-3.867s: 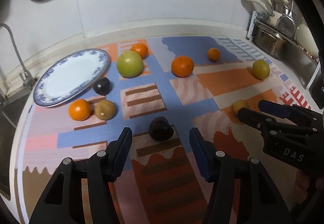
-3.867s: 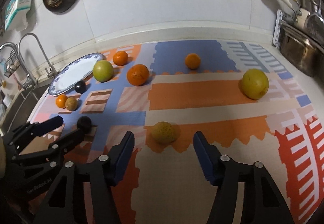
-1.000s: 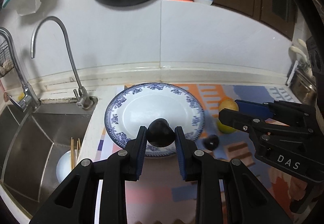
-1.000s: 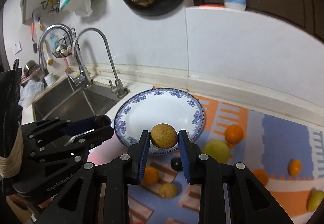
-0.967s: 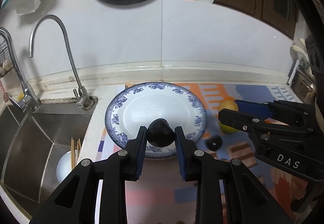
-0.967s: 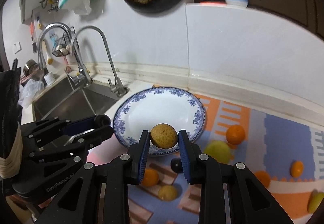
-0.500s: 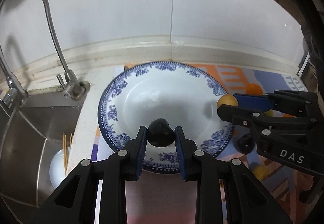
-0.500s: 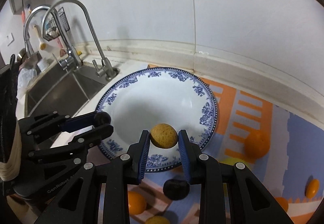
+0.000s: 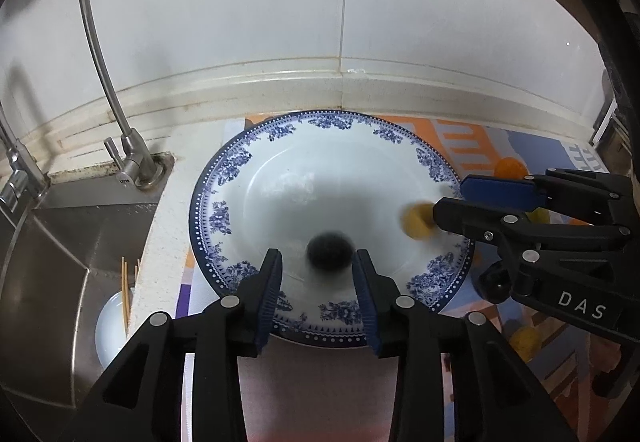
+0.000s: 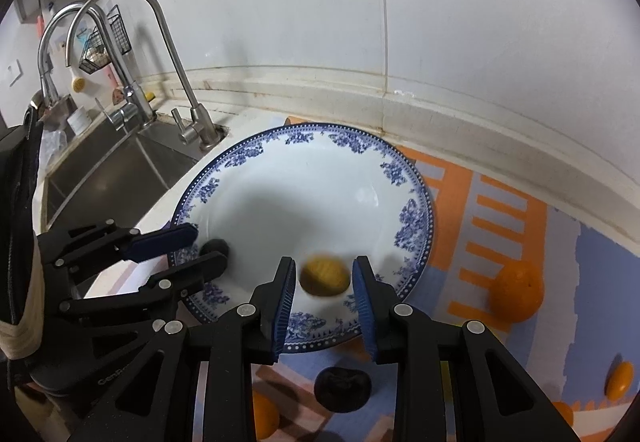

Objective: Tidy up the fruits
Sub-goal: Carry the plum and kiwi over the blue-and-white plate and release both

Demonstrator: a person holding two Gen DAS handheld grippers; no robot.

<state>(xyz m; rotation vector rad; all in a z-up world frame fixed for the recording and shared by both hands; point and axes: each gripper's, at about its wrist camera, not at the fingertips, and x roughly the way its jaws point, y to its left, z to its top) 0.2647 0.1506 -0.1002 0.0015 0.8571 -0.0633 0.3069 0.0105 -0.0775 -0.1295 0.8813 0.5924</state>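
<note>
Both claws parted over plate (image 9: 256, 162): left claw (image 9: 318, 270) clear of blurred dark fruit (image 9: 330, 249), right claw (image 10: 324, 284) clear of blurred yellow fruit (image 10: 323, 278); fruits' axis unreadable

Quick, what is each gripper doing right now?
Left gripper: open, dark fruit loose between its fingers.
Right gripper: open, yellow-brown fruit loose between its fingers.

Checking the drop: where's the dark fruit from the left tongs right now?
In the left wrist view the dark fruit, blurred, sits over the near part of the blue-and-white plate, between the open left tongs; the yellow fruit is to its right.
</note>
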